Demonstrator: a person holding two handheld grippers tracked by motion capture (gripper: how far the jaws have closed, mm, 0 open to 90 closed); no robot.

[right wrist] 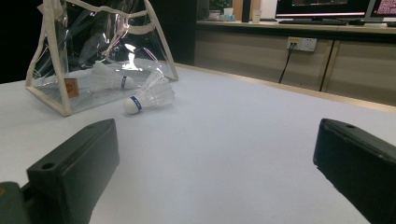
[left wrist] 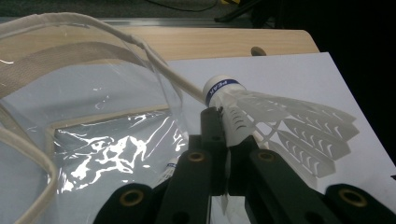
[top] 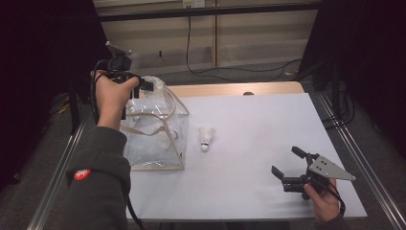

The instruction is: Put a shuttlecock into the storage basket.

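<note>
My left gripper (left wrist: 224,131) is shut on the skirt of a white shuttlecock (left wrist: 280,122) with a blue band on its cork. It holds it above the open mouth of a clear plastic bag (left wrist: 93,116) with beige trim. In the high view that gripper (top: 143,86) hovers over the bag (top: 153,132) at the table's left. A second shuttlecock (top: 206,138) lies on the white table just right of the bag. Another shuttlecock (right wrist: 111,77) lies inside the bag (right wrist: 70,51), near the loose one (right wrist: 149,97). My right gripper (top: 286,161) rests open at the front right, holding nothing.
The white tabletop (top: 258,120) has a bare wooden strip (top: 230,89) along its far edge. Metal rails (top: 356,158) run down both sides of the table. Cables (top: 230,72) lie on the floor beyond. Open surface stretches between the bag and the right gripper (right wrist: 215,154).
</note>
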